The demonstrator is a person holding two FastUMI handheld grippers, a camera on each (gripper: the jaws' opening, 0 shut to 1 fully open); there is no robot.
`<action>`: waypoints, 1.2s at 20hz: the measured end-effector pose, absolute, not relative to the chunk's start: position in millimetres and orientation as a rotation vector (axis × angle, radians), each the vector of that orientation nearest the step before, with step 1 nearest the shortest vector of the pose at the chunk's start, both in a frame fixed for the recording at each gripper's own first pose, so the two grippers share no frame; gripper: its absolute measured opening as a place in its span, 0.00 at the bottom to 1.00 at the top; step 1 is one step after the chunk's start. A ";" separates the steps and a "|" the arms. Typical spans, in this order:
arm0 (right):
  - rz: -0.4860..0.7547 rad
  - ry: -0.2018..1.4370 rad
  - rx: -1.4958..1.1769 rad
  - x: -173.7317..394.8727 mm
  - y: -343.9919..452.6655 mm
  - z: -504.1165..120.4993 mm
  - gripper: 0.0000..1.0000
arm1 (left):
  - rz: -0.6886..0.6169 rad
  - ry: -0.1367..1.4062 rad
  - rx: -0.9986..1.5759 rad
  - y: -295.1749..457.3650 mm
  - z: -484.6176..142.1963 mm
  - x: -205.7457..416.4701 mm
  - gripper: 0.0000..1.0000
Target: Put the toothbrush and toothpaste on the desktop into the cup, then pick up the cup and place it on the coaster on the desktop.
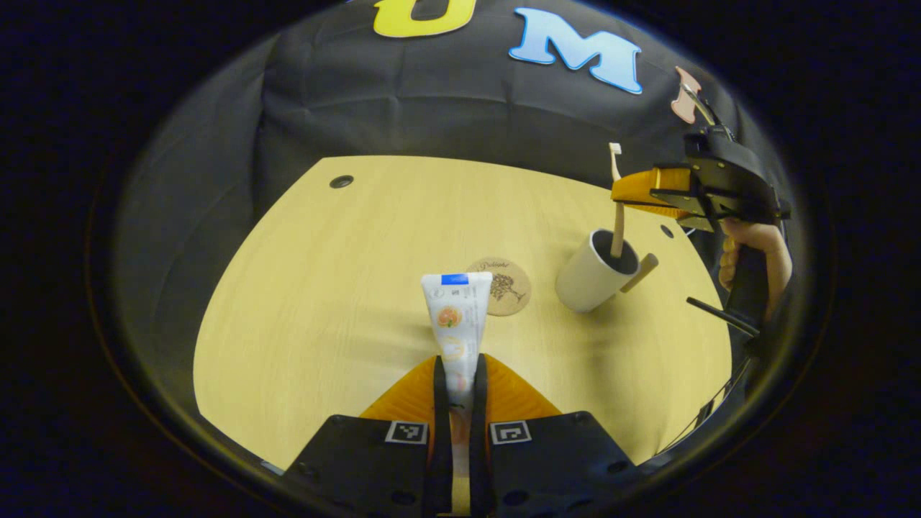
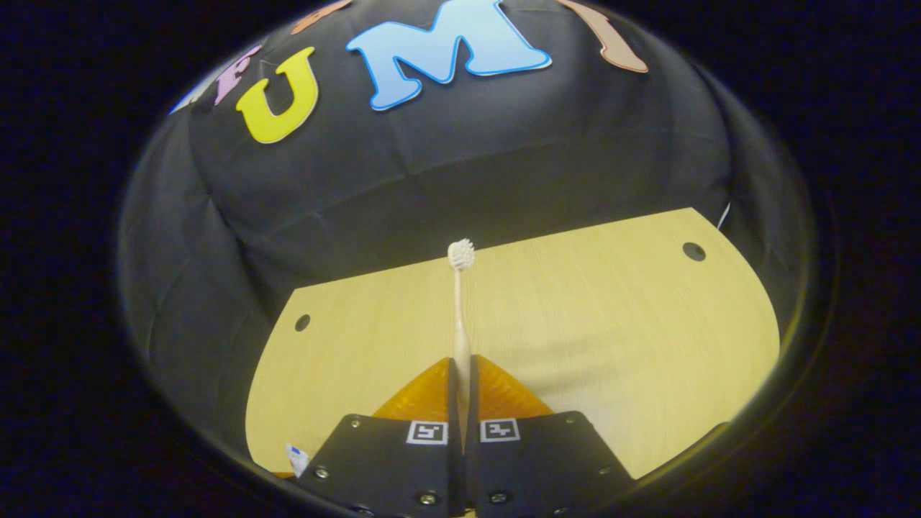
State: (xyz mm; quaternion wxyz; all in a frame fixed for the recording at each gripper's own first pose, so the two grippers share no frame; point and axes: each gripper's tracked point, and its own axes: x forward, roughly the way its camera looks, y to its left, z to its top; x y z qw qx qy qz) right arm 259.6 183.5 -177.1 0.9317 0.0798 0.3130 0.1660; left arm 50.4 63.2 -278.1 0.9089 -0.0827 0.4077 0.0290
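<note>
My left gripper [image 1: 458, 370] is shut on a white toothpaste tube [image 1: 456, 316] that points up and forward over the wooden desktop [image 1: 324, 288]. Just behind the tube lies the round cork coaster [image 1: 508, 288]. To its right stands the white cup [image 1: 596, 272] with a wooden handle. Over the cup, the right gripper [image 1: 637, 196] holds the pale toothbrush [image 1: 616, 216] upright, its lower end inside the cup mouth. In the right gripper view, my right gripper [image 2: 460, 370] is shut on the toothbrush [image 2: 460, 302], bristles at the top.
A hand [image 1: 752, 262] holds the right gripper at the desk's right edge. Small round holes [image 1: 341, 181] sit near the desktop's far corners. The black cloth wall rises close behind the desk. A bit of the toothpaste tube [image 2: 296, 456] shows at the lower left of the right gripper view.
</note>
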 end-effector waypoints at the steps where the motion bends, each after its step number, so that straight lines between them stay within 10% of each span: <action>1: 0.342 0.630 0.161 259.2 184.7 -179.0 0.02 | 0.068 0.844 -0.175 65.4 -275.7 48.5 0.18; 24: 0.365 0.606 0.153 191.7 166.4 -185.8 0.26 | 0.031 0.795 -0.162 53.1 -238.1 105.4 0.17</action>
